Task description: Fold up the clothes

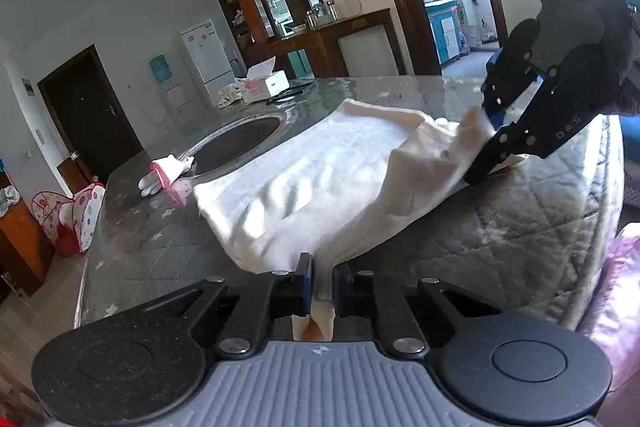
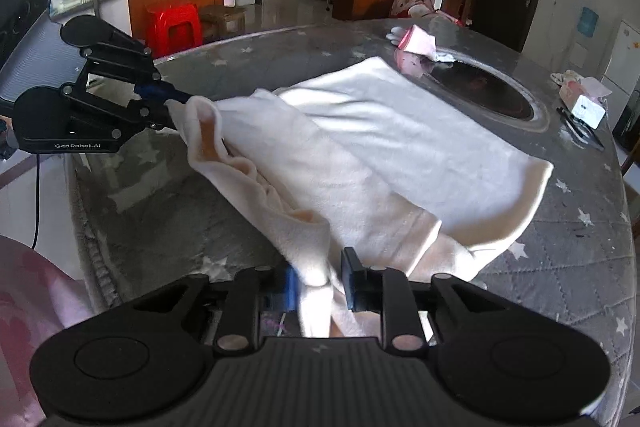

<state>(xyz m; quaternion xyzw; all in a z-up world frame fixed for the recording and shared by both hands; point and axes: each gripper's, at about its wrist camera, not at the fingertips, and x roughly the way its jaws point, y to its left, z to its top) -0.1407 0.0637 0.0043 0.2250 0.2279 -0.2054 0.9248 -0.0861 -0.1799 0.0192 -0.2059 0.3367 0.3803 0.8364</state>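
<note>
Cream fleece garment [image 1: 320,163] lies spread over the grey quilted table [image 1: 500,227], its near edge lifted. Left gripper [image 1: 322,277] pinches one corner at six o'clock; right gripper [image 2: 320,275] seems clamped on another. Pink-cuffed glove [image 1: 164,175] sits at nine o'clock.

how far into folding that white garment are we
Early to midway. Done: the white garment is spread flat on the quilted table, its far part lying smooth. In hand: the left gripper and right gripper each pinch an end of the near edge, lifted off the table. Left: carry that edge over the flat part, then any further folds.
</note>
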